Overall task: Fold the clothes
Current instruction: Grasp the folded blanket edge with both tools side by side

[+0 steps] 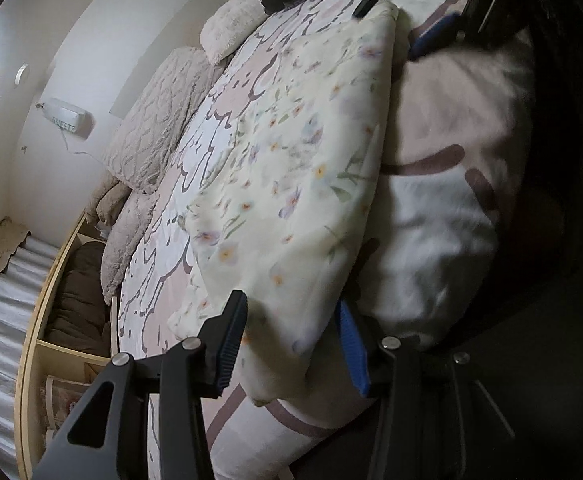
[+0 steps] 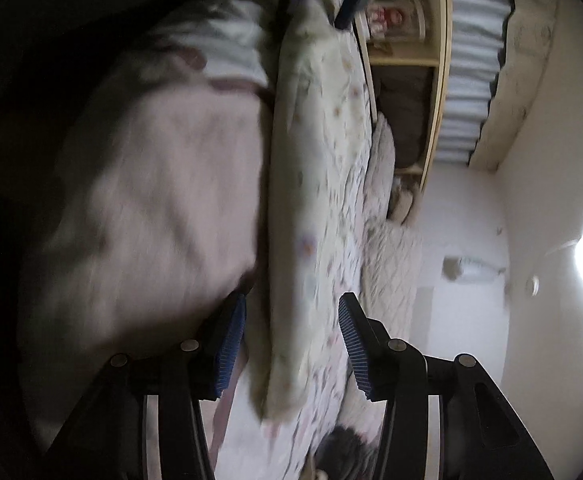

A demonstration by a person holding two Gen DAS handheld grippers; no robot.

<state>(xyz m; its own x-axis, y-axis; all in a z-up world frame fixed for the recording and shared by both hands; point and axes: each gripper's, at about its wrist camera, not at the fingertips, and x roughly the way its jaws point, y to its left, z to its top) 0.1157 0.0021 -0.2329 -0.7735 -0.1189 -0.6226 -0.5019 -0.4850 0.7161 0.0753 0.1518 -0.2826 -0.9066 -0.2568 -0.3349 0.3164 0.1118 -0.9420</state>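
Floral cloth (image 1: 291, 184) thin, soft, matt. Bedsheet (image 1: 159, 280) smooth printed cotton. Pillows (image 1: 151, 136) quilted, textured; small one (image 1: 231, 26) fluffy. Gripper pads (image 1: 231, 344) ribbed blue rubber, arms matt black plastic. Shelf (image 1: 31, 344) pale bare wood.

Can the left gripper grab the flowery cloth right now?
Probably yes. The left gripper is open, and the near corner of the flowery cloth already sits between its fingers, with nothing in the way.

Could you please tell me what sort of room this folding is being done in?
Most likely a bedroom: the floral cloth lies on a bed with a patterned bedspread, textured pillows line the wall side, and a wooden bedside shelf stands next to it.
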